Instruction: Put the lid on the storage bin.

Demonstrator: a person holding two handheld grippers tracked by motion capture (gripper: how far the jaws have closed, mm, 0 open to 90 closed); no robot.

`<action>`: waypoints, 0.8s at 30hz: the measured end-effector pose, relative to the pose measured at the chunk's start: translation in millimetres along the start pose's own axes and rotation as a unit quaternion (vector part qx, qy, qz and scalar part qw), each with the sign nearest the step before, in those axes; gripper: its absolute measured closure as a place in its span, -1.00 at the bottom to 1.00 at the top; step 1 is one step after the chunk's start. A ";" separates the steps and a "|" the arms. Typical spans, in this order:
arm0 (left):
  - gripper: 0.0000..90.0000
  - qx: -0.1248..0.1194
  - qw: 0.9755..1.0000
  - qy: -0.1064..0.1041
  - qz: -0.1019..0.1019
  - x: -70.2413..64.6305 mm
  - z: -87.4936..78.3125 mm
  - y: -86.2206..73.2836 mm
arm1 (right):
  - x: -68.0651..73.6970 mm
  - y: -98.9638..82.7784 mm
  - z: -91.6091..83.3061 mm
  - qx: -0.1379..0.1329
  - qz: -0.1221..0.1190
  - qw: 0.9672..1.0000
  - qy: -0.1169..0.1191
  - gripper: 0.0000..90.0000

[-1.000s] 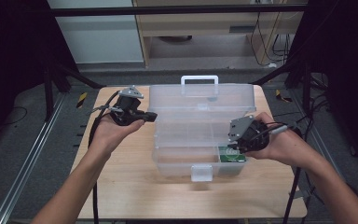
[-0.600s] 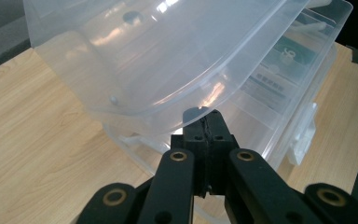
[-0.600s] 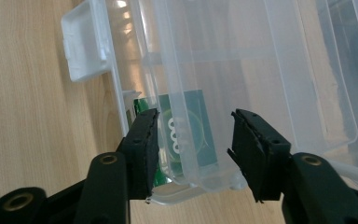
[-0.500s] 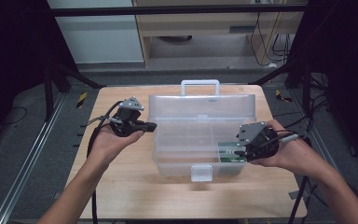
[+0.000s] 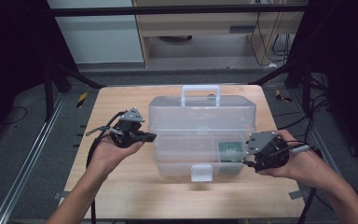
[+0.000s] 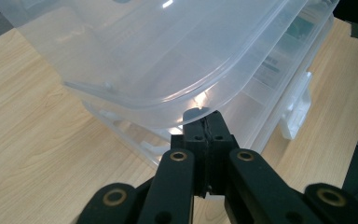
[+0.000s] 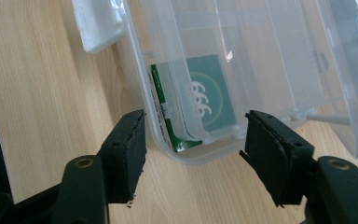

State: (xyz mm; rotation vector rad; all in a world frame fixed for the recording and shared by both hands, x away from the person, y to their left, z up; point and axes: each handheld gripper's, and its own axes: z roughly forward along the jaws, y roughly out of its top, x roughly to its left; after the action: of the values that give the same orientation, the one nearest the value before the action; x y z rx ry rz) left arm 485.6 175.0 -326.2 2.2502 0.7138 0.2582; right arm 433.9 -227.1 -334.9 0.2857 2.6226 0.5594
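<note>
Both grippers were black: the left gripper (image 5: 150,136) wore a grey triangular plate and trailing black cable, brass-ringed screw holes dotted the right gripper (image 7: 193,149).

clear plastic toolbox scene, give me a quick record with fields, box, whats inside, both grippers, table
box: clear plastic toolbox with a white handle and white front latch, mid-table, lid not fully down
inside: green packet with a white emblem, in the base's corner near the right gripper
left gripper: jaws shut, tips against the box's left side under the lid's edge
right gripper: jaws open, straddling the box's corner, apart from it
table: light wooden tabletop
</note>
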 end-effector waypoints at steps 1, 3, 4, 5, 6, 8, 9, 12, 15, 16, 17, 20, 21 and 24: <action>1.00 0.000 1.000 0.001 -0.001 -0.5 0.1 -1.1 | 0.7 -1.7 -0.5 0.000 0.002 1.000 0.001 -0.17; 1.00 -0.002 1.000 0.000 -0.001 -1.3 0.6 -2.8 | 2.2 -5.0 -1.1 0.001 0.006 1.000 0.000 -0.19; 1.00 -0.002 1.000 0.001 -0.001 -1.7 0.6 -3.6 | 2.3 -6.2 -1.4 0.002 0.006 1.000 -0.001 -0.20; 1.00 -0.002 1.000 0.001 -0.002 -2.3 0.7 -4.4 | 2.6 -7.6 -1.6 0.002 0.009 1.000 -0.001 -0.20; 1.00 -0.001 1.000 0.001 0.000 -2.6 0.6 -5.1 | 2.6 -9.0 -2.0 0.004 0.009 1.000 -0.001 -0.20; 1.00 -0.002 1.000 0.003 0.000 -3.8 1.0 -6.6 | 2.9 -11.5 -2.4 0.005 0.013 1.000 -0.002 -0.22; 1.00 -0.001 1.000 0.002 0.002 -4.0 1.0 -7.5 | 3.1 -12.8 -2.4 0.006 0.014 1.000 -0.002 -0.23; 1.00 -0.001 1.000 0.002 0.001 -5.8 2.4 -10.5 | 3.8 -17.5 -1.3 0.009 0.024 1.000 -0.001 -0.27; 1.00 0.002 1.000 0.004 0.003 -7.8 3.8 -13.4 | 4.2 -21.5 1.0 0.013 0.029 0.999 -0.003 -0.29; 1.00 0.001 1.000 0.004 0.003 -8.4 4.4 -14.6 | 3.8 -22.8 1.2 0.016 0.027 1.000 -0.001 -0.29; 1.00 0.003 1.000 0.003 0.004 -8.7 4.8 -15.5 | 4.2 -23.7 1.8 0.015 0.030 0.999 0.000 -0.30; 1.00 0.007 1.000 0.006 0.006 -10.5 6.6 -19.8 | 4.5 -26.5 3.2 0.017 0.033 0.999 -0.002 -0.31; 1.00 0.007 1.000 0.006 0.006 -10.6 7.0 -20.9 | 4.5 -27.5 3.6 0.018 0.033 0.999 -0.001 -0.32; 1.00 0.007 1.000 0.006 0.004 -11.5 8.3 -24.5 | 4.6 -30.4 4.8 0.020 0.037 0.999 -0.002 -0.34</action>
State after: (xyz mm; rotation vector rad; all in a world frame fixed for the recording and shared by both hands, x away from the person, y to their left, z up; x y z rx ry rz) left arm 469.2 177.3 -349.2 2.2676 0.7145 0.2728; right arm 428.8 -251.4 -353.6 0.3970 2.6315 0.5298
